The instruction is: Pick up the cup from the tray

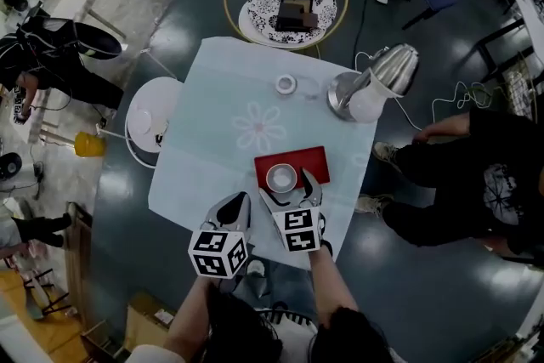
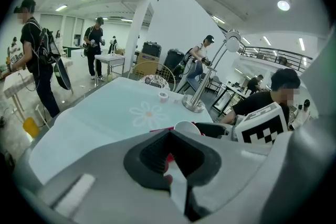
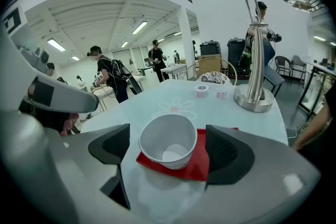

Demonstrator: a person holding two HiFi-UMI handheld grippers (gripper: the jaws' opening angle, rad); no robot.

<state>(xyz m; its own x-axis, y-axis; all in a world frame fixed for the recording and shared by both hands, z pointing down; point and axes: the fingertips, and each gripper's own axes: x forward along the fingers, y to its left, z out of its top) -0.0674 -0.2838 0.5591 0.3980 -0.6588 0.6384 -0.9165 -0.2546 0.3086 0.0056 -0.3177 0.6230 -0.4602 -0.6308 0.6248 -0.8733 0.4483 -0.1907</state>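
A white paper cup (image 1: 281, 178) stands upright and empty on a red tray (image 1: 306, 157) near the table's front edge. My right gripper (image 1: 287, 190) is open, with one jaw on each side of the cup's near part. In the right gripper view the cup (image 3: 168, 140) sits on the tray (image 3: 198, 165) between the dark pads (image 3: 227, 152), with a gap on both sides. My left gripper (image 1: 241, 200) is shut and empty, just left of the tray. From the left gripper view the cup (image 2: 187, 127) shows beyond the shut jaws of that gripper (image 2: 170, 157).
A metal desk lamp (image 1: 374, 81) stands at the table's far right, with a tape roll (image 1: 286, 84) left of it. A round wire chair (image 1: 285, 0) is behind the table, a white stool (image 1: 151, 119) to its left. A seated person (image 1: 476, 174) is at the right.
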